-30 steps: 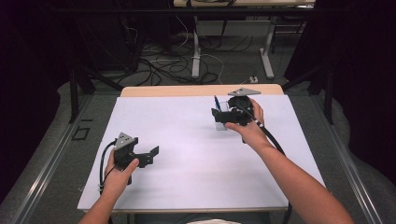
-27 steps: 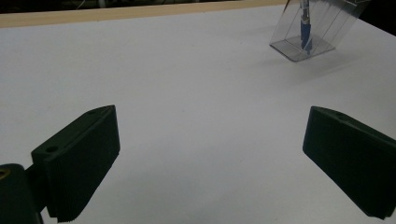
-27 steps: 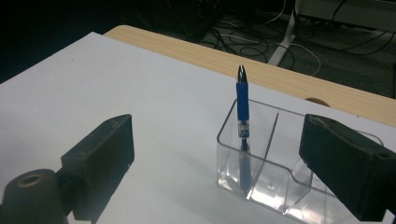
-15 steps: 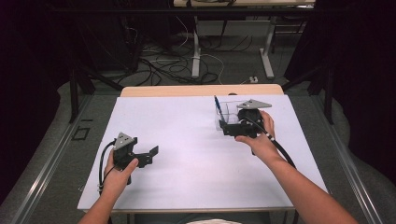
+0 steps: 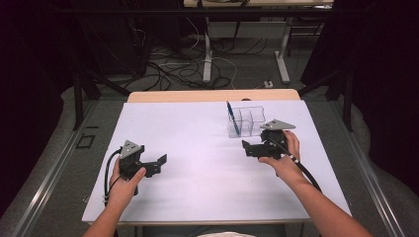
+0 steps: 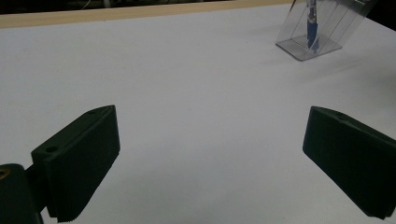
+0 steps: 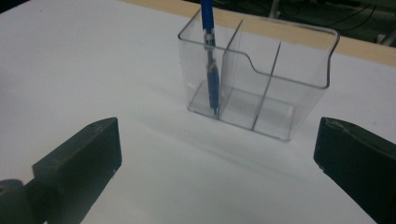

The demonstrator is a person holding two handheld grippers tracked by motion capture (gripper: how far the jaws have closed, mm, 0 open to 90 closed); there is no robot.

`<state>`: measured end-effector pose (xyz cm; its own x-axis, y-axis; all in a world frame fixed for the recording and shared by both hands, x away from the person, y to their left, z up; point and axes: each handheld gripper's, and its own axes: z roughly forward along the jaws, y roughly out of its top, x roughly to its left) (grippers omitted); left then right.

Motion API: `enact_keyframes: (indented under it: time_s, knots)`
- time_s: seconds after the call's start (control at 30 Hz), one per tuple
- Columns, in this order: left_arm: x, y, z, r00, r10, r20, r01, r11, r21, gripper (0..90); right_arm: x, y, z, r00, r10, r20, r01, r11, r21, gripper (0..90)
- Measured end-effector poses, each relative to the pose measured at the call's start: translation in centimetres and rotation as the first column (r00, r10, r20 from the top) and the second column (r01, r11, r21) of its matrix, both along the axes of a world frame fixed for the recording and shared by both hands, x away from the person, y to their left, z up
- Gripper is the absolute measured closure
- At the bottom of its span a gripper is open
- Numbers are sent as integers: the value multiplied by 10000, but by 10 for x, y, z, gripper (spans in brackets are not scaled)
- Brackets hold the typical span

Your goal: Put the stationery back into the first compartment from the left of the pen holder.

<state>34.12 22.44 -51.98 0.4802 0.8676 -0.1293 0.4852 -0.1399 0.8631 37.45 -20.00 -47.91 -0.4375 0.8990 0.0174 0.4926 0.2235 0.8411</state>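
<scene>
The right gripper [image 5: 251, 148] has drawn back from the clear three-compartment organizer [image 5: 247, 121], jaws wide and empty. The blue pen [image 7: 211, 70] stands in its end compartment, apparently delivered. The left gripper [image 5: 157, 164] rests on the white surface [image 5: 197, 148], jaws wide.

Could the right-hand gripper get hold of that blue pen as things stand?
Probably yes. The right gripper is open, close to the clear holder, and bare table lies between them. The pen stands in an end compartment with its top sticking out above the rim, so nothing seems to block a grab from above.
</scene>
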Motion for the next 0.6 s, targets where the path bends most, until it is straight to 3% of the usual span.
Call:
enact_keyframes:
  time_s: [0.3,0.6]
  knots:
    - [0,0,0,10000,-35,-20,35,10000,45,40,-6,-7,-23,9976,-114,-677,120,9999,82,0]
    - [0,2,0,10000,-32,-36,33,10000,58,40,-10,-7,-33,9983,-35,-580,30,10000,-78,0]
